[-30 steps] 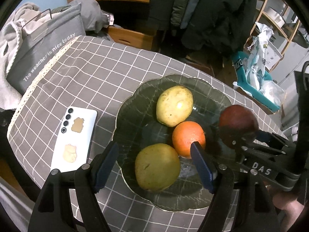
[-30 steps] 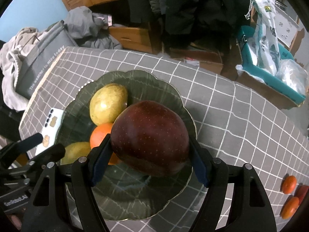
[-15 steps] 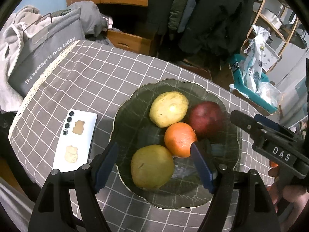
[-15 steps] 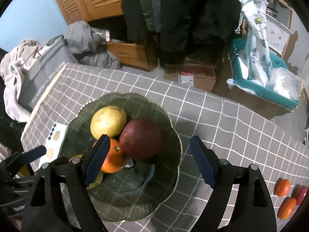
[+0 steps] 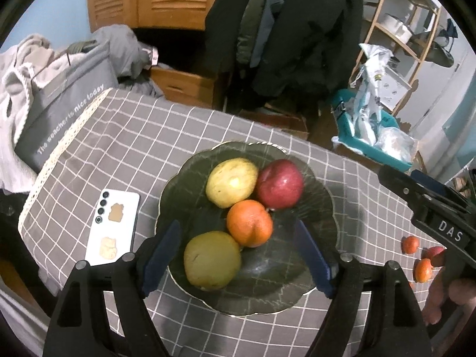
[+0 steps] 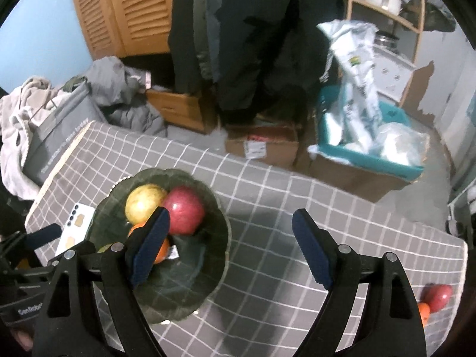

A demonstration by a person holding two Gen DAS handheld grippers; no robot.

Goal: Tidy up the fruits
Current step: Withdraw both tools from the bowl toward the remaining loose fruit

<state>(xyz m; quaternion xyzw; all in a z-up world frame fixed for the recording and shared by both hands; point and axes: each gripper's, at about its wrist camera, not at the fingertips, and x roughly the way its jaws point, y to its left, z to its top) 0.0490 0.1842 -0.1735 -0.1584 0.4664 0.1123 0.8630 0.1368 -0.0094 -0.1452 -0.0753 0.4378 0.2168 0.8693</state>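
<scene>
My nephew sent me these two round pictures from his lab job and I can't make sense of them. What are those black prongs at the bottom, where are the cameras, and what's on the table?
There is no robot here. A person holds a two-fingered grabbing tool in each hand, and each tool has a wide-angle camera that looks forward along its fingers. That is why the pictures are round and bent.

The prongs with blue pads are those fingers. One picture comes from the left gripper, the other from the right gripper. Both are open and hold nothing.

On the grey checked tablecloth stands a dark green dish. In it lie a red apple, an orange and two yellow-green fruits, probably pears. A white phone lies beside the dish. A few small orange and red fruits wait on the cloth, away from the dish.
</scene>
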